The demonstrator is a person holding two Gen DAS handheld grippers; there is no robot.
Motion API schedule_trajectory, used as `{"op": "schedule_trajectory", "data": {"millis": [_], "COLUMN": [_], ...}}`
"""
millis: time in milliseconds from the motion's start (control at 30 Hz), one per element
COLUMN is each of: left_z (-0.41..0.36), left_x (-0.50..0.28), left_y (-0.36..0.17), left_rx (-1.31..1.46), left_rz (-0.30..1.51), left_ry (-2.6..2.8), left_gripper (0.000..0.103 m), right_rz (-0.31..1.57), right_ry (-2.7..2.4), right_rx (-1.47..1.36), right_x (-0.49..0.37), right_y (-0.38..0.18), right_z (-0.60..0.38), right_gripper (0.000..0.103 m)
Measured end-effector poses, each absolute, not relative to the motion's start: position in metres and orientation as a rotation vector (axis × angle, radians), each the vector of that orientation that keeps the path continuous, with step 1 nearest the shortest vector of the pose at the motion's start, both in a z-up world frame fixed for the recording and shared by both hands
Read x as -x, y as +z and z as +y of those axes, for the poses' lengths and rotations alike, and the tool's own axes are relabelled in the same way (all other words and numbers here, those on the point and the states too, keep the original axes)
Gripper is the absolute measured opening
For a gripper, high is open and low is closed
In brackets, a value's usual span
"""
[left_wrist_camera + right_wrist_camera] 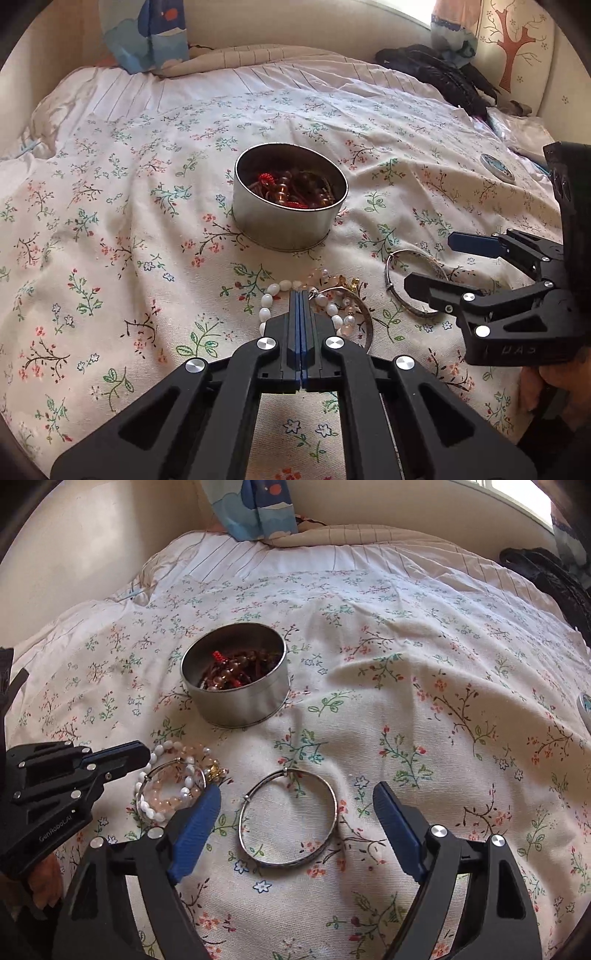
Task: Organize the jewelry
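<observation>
Soft bed quilt (369, 701) may sag: right tongs (295, 827), spread wide around silver bangle (288, 818), could slip; left tongs (302, 301), clenched, seemingly pinch beaded bracelets (332, 306).

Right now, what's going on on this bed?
A person is sorting jewelry on a floral bedspread with two handheld grippers. The left gripper is shut, its tip at a pile of bead bracelets; whether it grips one is unclear. The right gripper has its jaws open on either side of a silver bangle lying flat. A round tin behind already holds beaded pieces.
</observation>
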State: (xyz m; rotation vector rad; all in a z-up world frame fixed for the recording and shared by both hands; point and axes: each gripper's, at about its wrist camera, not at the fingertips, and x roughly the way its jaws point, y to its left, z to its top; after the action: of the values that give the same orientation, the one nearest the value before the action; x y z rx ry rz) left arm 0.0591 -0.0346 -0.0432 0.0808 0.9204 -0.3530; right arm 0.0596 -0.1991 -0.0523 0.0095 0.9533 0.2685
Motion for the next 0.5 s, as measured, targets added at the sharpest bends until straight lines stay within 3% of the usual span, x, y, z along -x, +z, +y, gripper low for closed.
{"op": "schedule_trajectory", "data": {"millis": [167,233,333,500], "left_z": [-0.038,-0.04,-0.042,-0.045], "left_x": [-0.065,-0.064,-0.062,-0.061], "left_y": [-0.056,-0.056,-0.056,-0.056], "left_rx": [-0.123,-0.137,-0.145,-0.159], "left_rz": [0.976,0.972,0.966,0.964], "left_ry": [-0.334,-0.34,-0.345,-0.342], "left_gripper": [0.007,0.008,0.01,0.027], "right_rz": [1.043,1.037,1.037,1.032], "right_ry": [0.269,0.262,0.261,0.261], "right_rx": [0.064,0.06,0.011,0.015], "right_x": [-0.065,-0.064,-0.065,-0.064], "right_y": [-0.072,-0.071,-0.069,-0.068], "right_z": [-0.187,-0.189,-0.197,-0.196], "right_gripper": [0.081,0.068,0.062,0.062]}}
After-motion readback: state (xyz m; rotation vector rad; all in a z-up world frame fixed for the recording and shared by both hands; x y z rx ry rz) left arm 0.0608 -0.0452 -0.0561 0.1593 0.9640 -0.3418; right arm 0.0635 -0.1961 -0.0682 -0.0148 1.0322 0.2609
